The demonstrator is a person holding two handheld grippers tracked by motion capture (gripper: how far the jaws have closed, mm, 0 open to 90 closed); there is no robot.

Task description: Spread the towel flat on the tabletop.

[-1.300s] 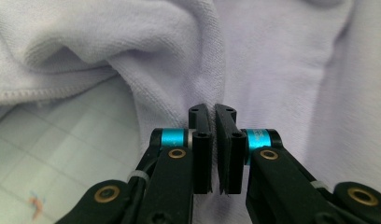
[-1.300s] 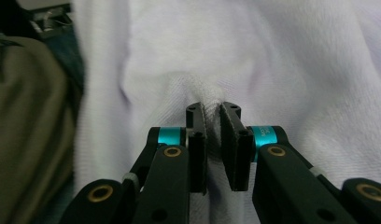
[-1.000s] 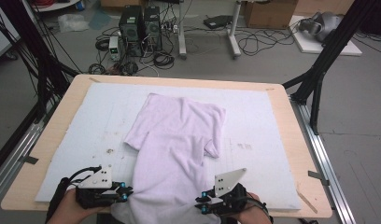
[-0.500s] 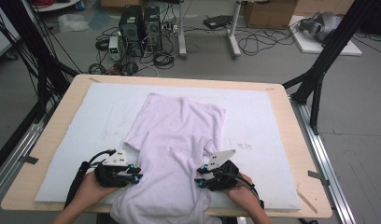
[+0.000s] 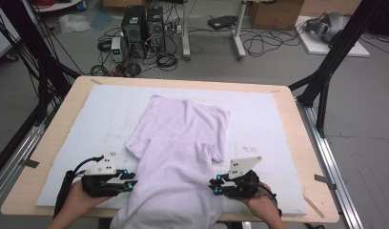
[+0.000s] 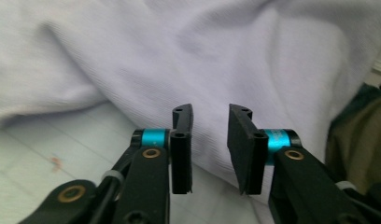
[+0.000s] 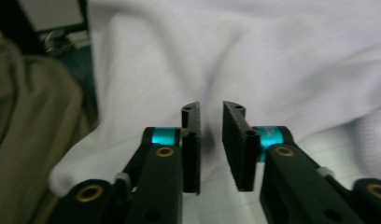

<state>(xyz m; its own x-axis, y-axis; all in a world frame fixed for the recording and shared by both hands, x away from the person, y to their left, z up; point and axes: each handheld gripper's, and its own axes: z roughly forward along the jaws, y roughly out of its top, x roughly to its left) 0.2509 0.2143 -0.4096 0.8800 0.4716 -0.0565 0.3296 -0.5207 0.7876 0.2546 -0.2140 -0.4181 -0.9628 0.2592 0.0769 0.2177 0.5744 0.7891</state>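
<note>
A pale lilac T-shirt lies on the white mat, its lower part hanging over the table's front edge. My left gripper sits at the shirt's left edge and points right. In the left gripper view the shirt is beyond the left gripper. Its jaws have just been opening, with a narrow gap and nothing between them. My right gripper is at the shirt's right edge. In the right gripper view the shirt lies ahead of the right gripper, whose jaws have just been closing on nothing.
The wooden table frames the mat. Beyond the far edge, computer towers and cables are on the floor. A black frame leg stands at the right. The person's olive clothing shows beside the hanging cloth.
Both grippers have moved from the table's front edge further onto the table to the shirt's two sides, then eased back slightly. The shirt's lower part lies a little straighter.
</note>
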